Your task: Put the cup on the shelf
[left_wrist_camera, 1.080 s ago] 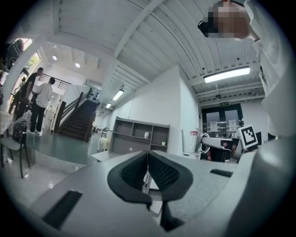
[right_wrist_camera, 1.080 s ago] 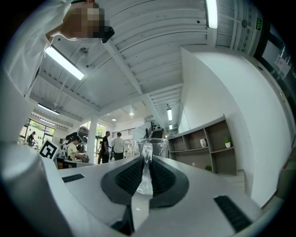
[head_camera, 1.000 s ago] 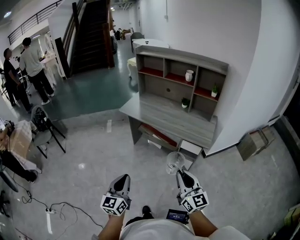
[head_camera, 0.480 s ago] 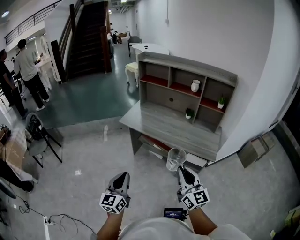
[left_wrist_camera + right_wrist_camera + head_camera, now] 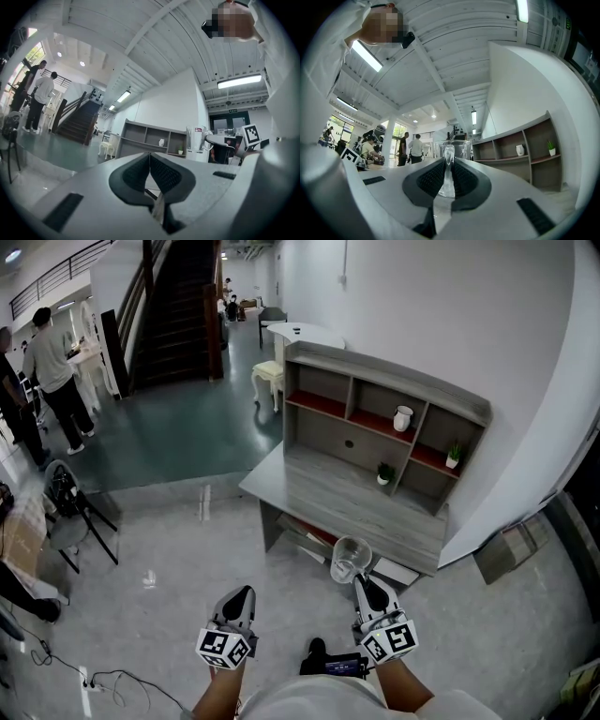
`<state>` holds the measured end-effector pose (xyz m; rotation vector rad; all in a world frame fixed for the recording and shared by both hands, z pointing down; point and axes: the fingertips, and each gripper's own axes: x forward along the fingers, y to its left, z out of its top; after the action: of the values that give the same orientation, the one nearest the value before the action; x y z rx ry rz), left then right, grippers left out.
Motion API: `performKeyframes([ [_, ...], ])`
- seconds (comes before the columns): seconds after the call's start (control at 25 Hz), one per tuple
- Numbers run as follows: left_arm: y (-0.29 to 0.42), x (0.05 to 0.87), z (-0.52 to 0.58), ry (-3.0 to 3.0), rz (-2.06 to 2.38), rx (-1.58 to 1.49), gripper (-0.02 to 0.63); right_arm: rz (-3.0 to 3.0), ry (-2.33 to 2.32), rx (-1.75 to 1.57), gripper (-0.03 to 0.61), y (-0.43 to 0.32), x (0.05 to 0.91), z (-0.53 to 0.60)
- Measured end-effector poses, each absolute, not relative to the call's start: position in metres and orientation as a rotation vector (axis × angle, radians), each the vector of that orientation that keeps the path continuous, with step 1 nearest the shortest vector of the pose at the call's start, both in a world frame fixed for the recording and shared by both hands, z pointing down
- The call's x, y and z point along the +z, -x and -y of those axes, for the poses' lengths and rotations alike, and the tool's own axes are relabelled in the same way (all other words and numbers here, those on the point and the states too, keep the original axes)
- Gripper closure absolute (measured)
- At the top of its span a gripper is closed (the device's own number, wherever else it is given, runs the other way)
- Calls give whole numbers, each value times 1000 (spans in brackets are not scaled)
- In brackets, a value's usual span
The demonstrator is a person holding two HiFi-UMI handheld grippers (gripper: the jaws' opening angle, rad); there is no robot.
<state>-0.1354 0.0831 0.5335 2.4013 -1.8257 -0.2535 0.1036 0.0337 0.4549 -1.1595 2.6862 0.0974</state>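
Gripping the clear cup [image 5: 351, 557] by its handle, the right gripper [image 5: 366, 585] sat at lower centre of the head view, jaws pinched on the glass. The left gripper [image 5: 238, 598], lower left, had its jaws pressed together on nothing. Above, centre right, stood the shelf [image 5: 323, 397] on a desk [image 5: 328, 486], with a white vase [image 5: 402, 418] in one compartment.

Seen from above, the person's two forearms [image 5: 405, 688] reach forward side by side, the left hand-held gripper [image 5: 241, 594] pointing ahead with jaws pressed together on nothing, the right hand-held gripper [image 5: 365, 583] clamped on a glass cup [image 5: 350, 558].
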Motion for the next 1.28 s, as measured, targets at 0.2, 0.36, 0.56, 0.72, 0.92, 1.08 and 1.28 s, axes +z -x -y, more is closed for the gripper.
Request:
performKeyframes([
  [0.2, 143, 537, -53, -2392, 1841, -250, 601, -2684, 1152, 96, 532, -98, 459, -3],
  [0.36, 146, 533, -23, -2392, 1848, -231, 601, -2671, 1148, 97, 532, -93, 457, 27],
  [0.56, 146, 522, 26, -2397, 1871, -214, 601, -2679, 1129, 103, 532, -93, 453, 76],
  [0.72, 147, 514, 65, -2390, 1895, -190, 601, -2686, 1128, 106, 532, -95, 450, 115],
  [0.92, 149, 506, 111, -2372, 1949, -162, 601, -2687, 1134, 89, 532, -98, 451, 168],
  [1.08, 151, 510, 147, -2351, 1983, -152, 601, -2701, 1112, 99, 532, -97, 456, 204],
  [1.28, 152, 514, 180, -2331, 2005, -159, 601, -2710, 1104, 123, 532, -93, 456, 241],
])
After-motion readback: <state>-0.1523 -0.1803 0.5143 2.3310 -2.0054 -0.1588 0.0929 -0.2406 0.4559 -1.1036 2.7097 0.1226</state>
